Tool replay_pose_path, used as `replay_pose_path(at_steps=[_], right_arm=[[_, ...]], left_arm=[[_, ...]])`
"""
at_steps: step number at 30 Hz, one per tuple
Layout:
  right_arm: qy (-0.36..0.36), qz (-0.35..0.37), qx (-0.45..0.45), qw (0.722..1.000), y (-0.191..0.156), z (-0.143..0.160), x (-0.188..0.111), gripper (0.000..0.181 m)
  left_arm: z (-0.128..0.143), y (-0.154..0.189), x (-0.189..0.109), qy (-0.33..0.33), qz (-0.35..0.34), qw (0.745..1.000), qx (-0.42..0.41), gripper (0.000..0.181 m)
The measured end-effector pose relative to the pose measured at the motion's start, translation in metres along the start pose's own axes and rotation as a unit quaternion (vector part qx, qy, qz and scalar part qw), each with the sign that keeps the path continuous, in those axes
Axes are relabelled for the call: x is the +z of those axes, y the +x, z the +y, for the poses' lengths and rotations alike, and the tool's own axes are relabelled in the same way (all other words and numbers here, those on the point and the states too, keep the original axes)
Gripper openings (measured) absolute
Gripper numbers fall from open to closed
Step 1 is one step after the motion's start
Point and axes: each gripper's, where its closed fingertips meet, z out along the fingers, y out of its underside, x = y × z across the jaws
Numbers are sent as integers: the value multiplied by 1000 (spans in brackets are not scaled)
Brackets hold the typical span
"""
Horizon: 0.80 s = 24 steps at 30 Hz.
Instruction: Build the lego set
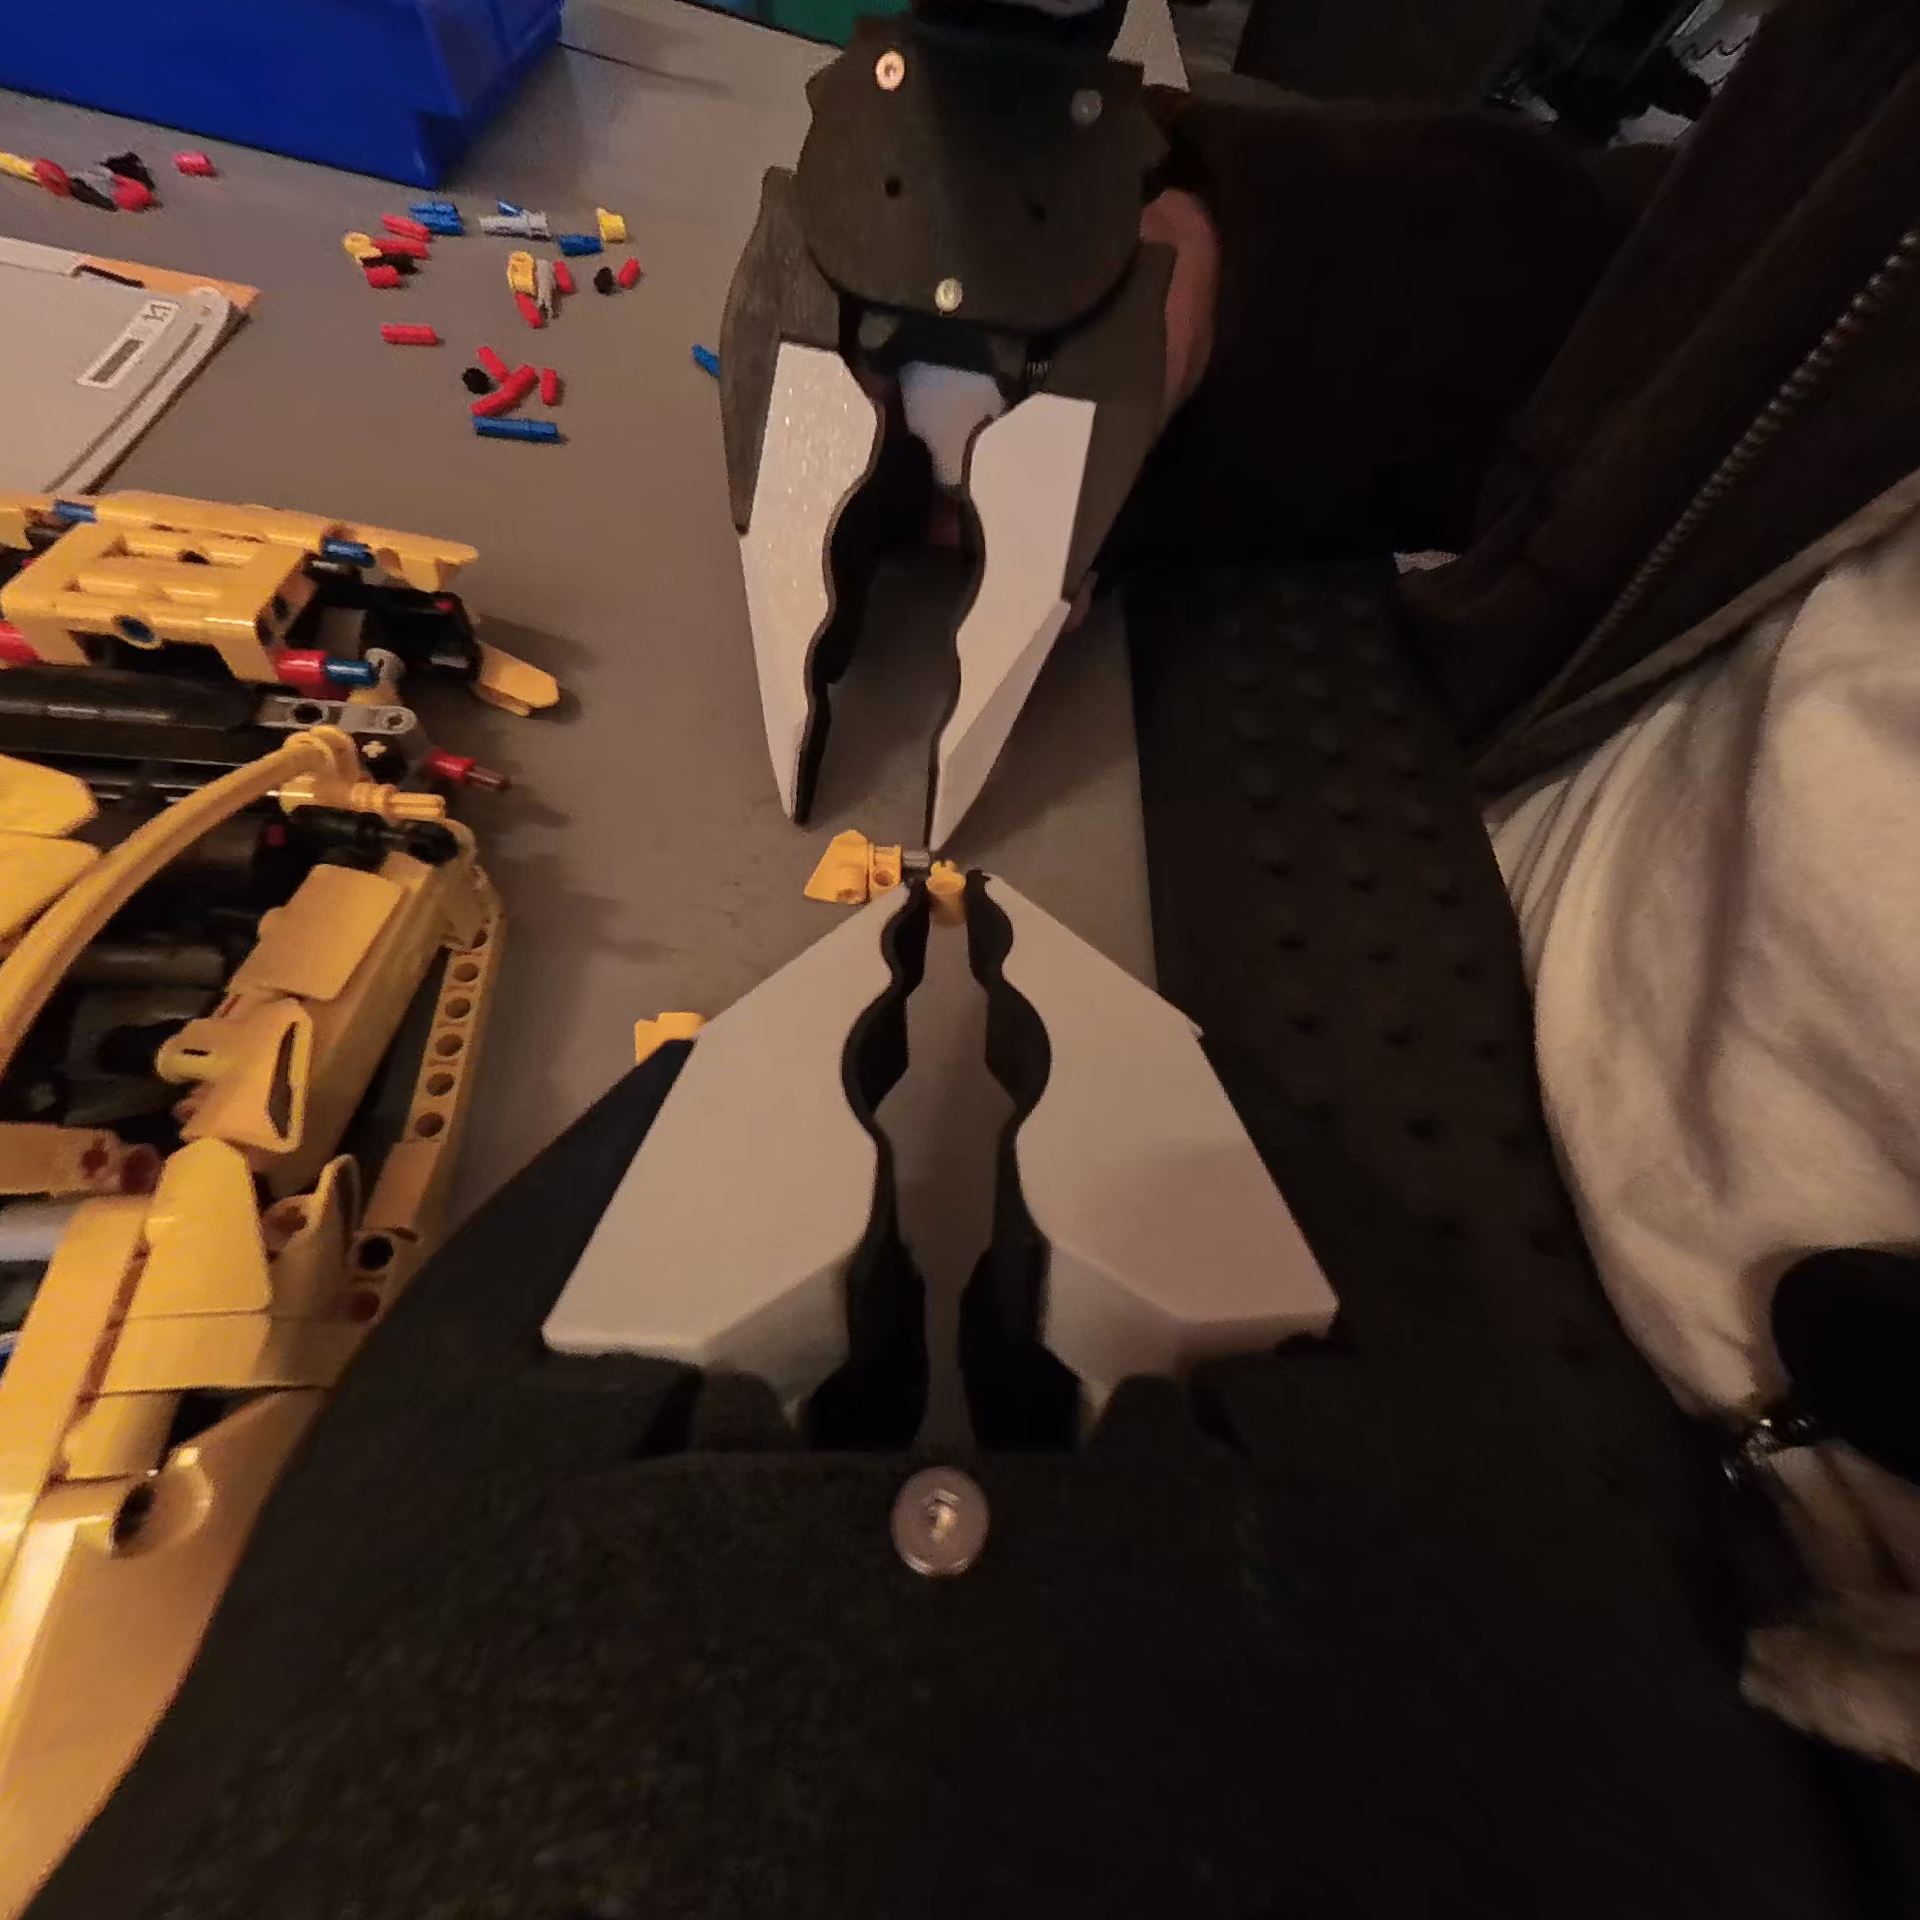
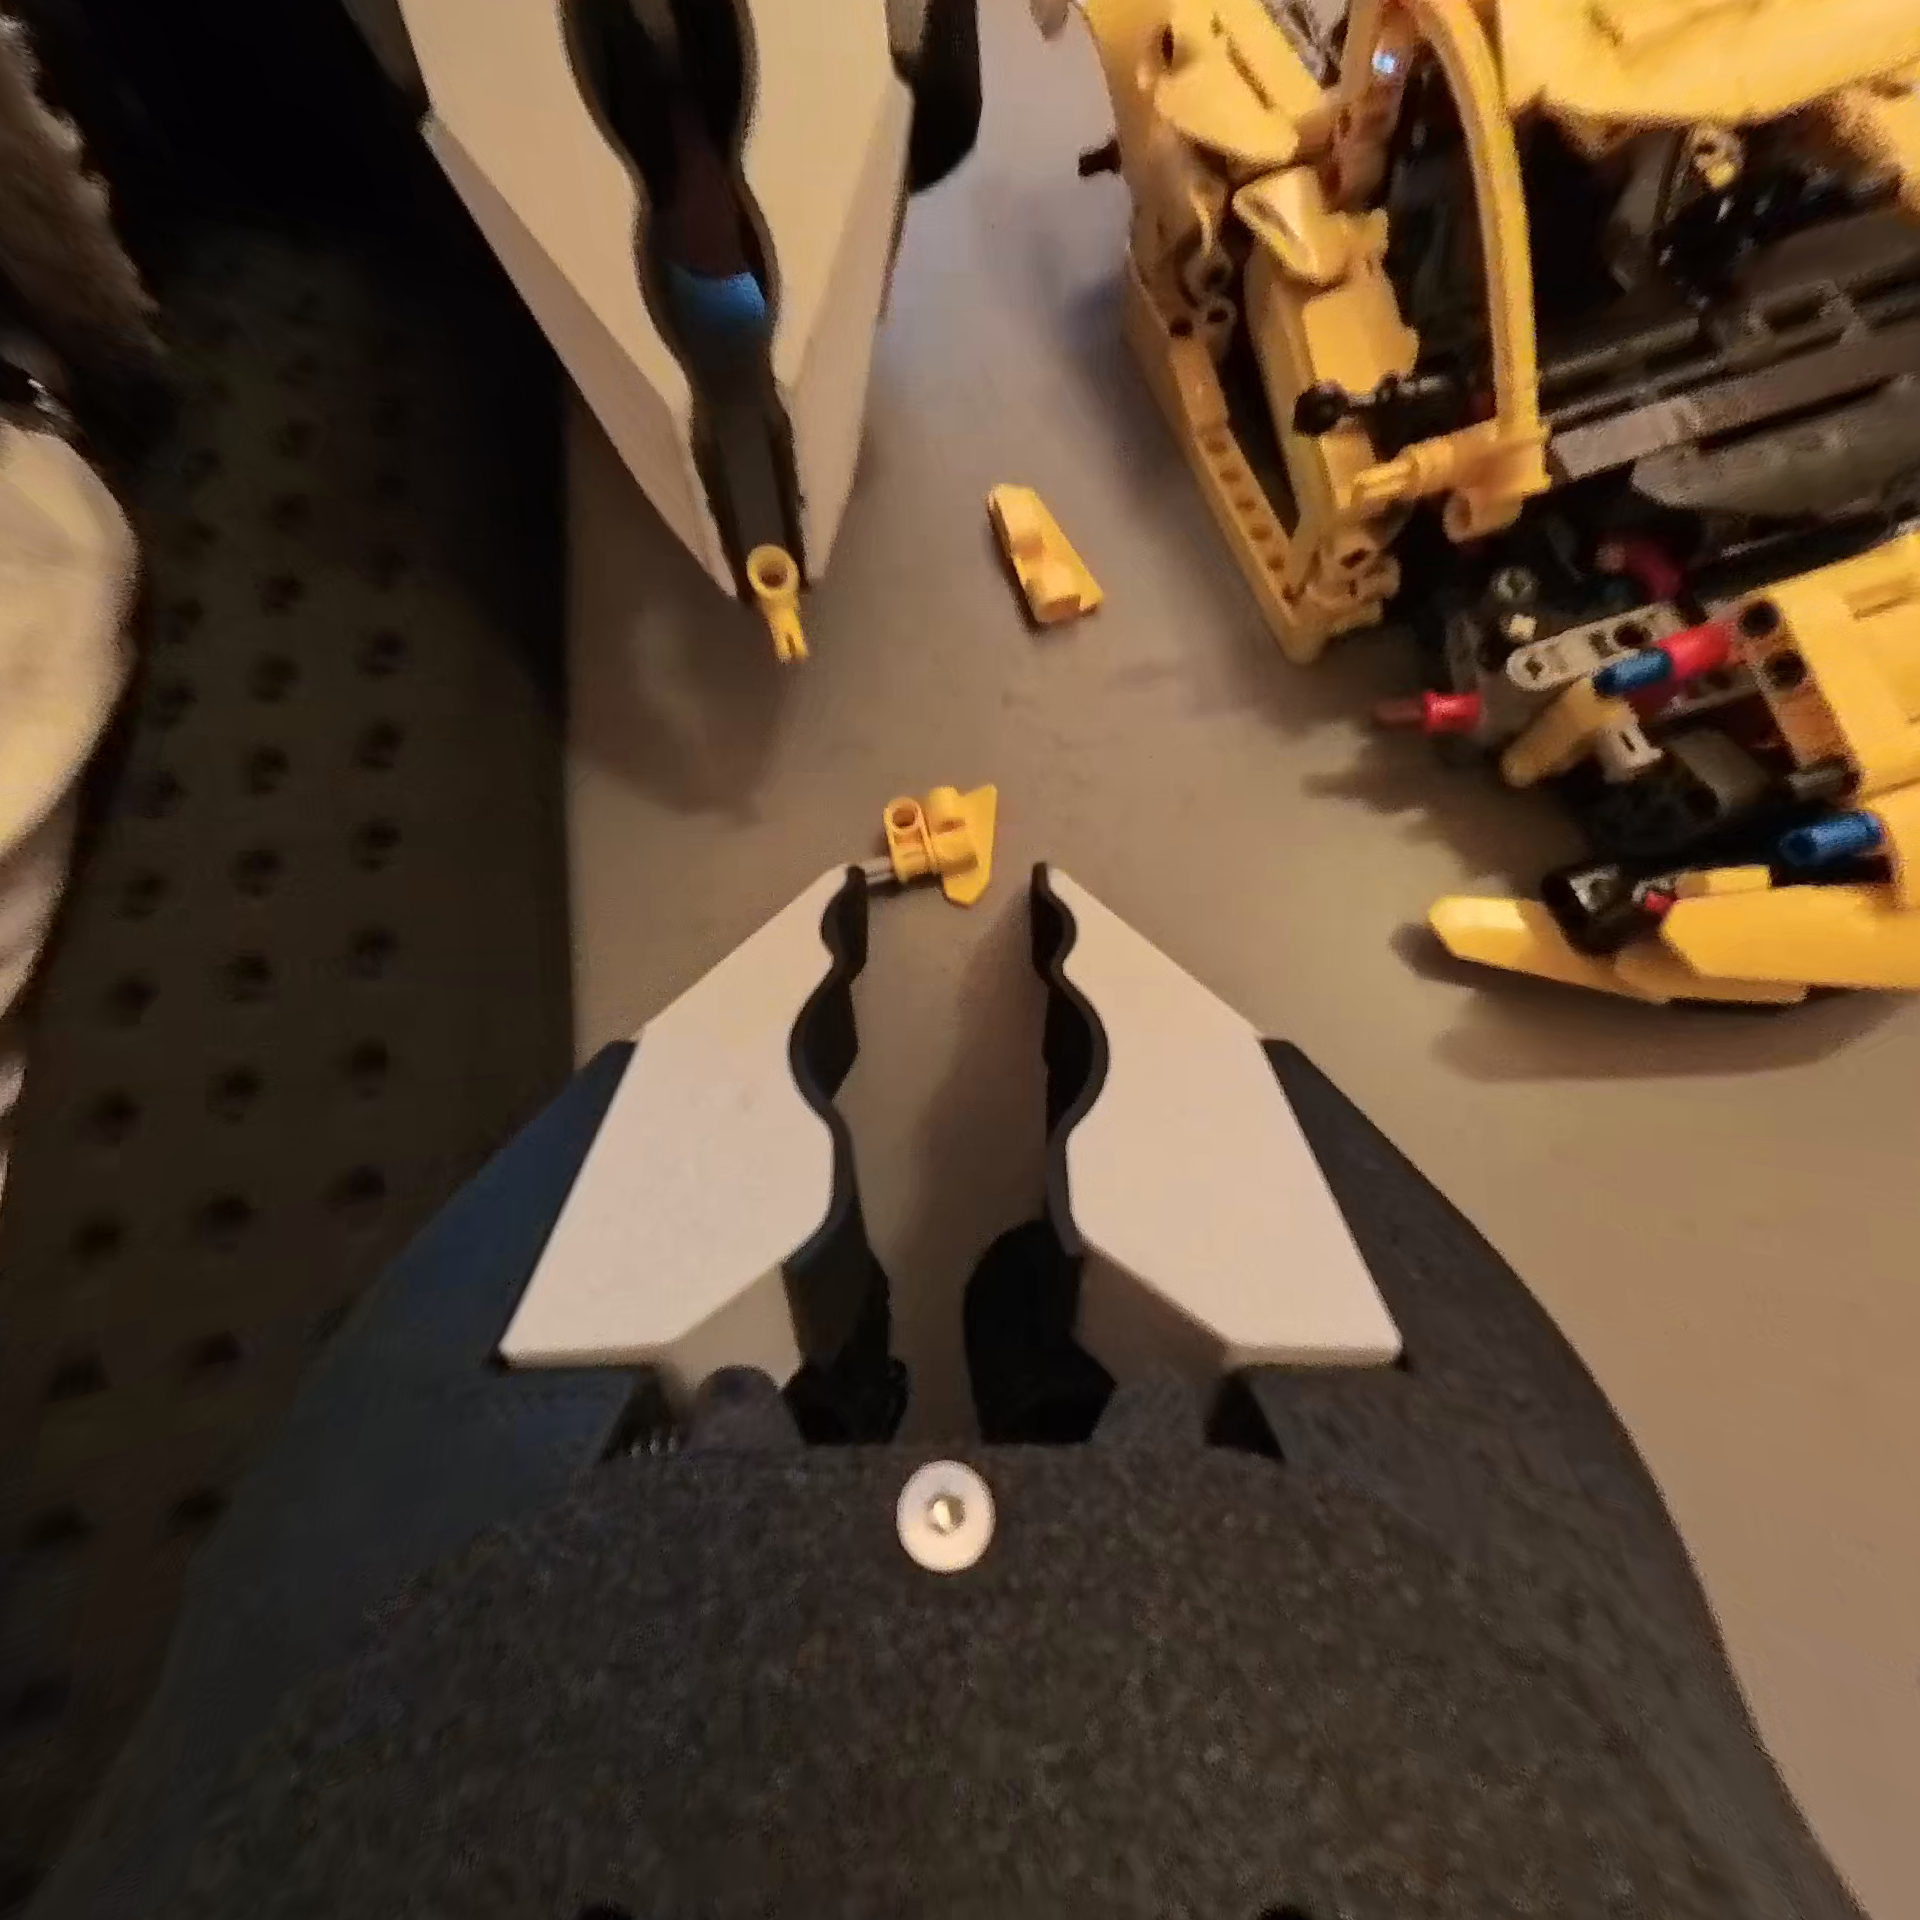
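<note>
A small yellow sub-assembly (image 1: 857, 871) with a grey pin lies on the grey table between the two grippers; it also shows in the right wrist view (image 2: 940, 842). My left gripper (image 1: 943, 883) is shut on a small yellow connector (image 1: 945, 896), held just above the table; the right wrist view shows this connector (image 2: 774, 594) sticking out of the left gripper's tips (image 2: 774, 577). My right gripper (image 2: 945, 878) is open and empty, its tips just short of the sub-assembly, its left finger by the grey pin. It faces the left gripper in the left wrist view (image 1: 868, 821).
The large yellow model car (image 1: 260, 935) (image 2: 1455, 416) lies beside the grippers. A loose yellow panel piece (image 2: 1044, 566) lies near it. Small red, blue and yellow pieces (image 1: 499, 312), a booklet (image 1: 104, 353) and a blue bin (image 1: 260, 73) are farther back. A black perforated mat (image 1: 1330, 935) (image 2: 260, 831) borders the table. Spacing between my two grippers at the tips: around 6 centimetres.
</note>
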Motion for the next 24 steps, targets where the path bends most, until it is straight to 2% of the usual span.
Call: replay_pose_path(at_steps=[7,14,18,24], right_arm=[[-3,-15,-11,1000,-5,-1,2,30],[-16,-24,27,999,-13,6,-5,26],[-3,-34,50,998,-15,1,0,31],[24,-43,78,996,-16,-9,2,40]], left_arm=[[11,-7,9,-35,-26,999,4,7],[12,-13,22,-61,-40,997,13,7],[22,-17,27,-91,-54,994,18,7],[22,-17,27,-91,-53,994,13,7]])
